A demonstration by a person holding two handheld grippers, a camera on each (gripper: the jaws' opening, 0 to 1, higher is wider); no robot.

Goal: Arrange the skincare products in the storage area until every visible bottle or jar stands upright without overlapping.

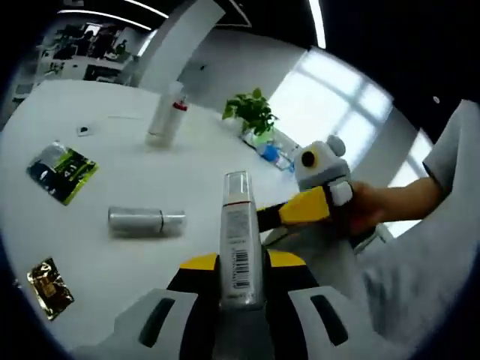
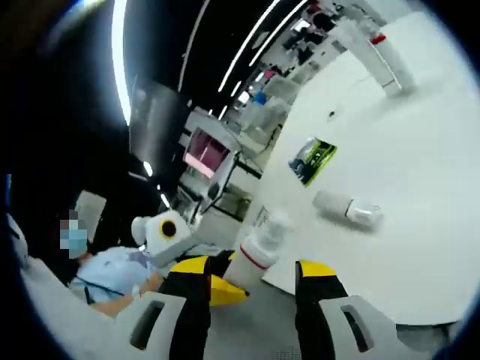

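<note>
Bottle in left jaws: tall silvery bottle with a clear cap and a barcode label (image 1: 240, 244) stands upright between the left gripper (image 1: 241, 289), whose jaws are closed onto its lower sides; held upright above the table, probably so it can be set down on its base.
Bottle in right jaws: white bottle with a red band (image 2: 259, 251) sits between the jaws of the right gripper (image 2: 251, 289) in the right gripper view, tilted toward 1 o'clock; the jaws look closed on its lower part, though contact on the 3 o'clock side is hard to judge.
Lying bottle: silver cylindrical bottle on its side (image 1: 145, 221) rests on the white table (image 1: 112, 165) at 9 o'clock of the held one, well apart; it has yet to be stood up.
Standing bottle: white bottle with a red collar (image 1: 166, 112) is upright far off at 11 o'clock, already as the task wants.
Other gripper: the right gripper (image 1: 322, 195), in a person's hand (image 1: 360, 206), comes in at 3 o'clock.
Clutter: green-black sachet (image 1: 62, 171) and gold sachet (image 1: 50, 285) lie flat; potted green plant (image 1: 253, 114) sits near the far edge.
</note>
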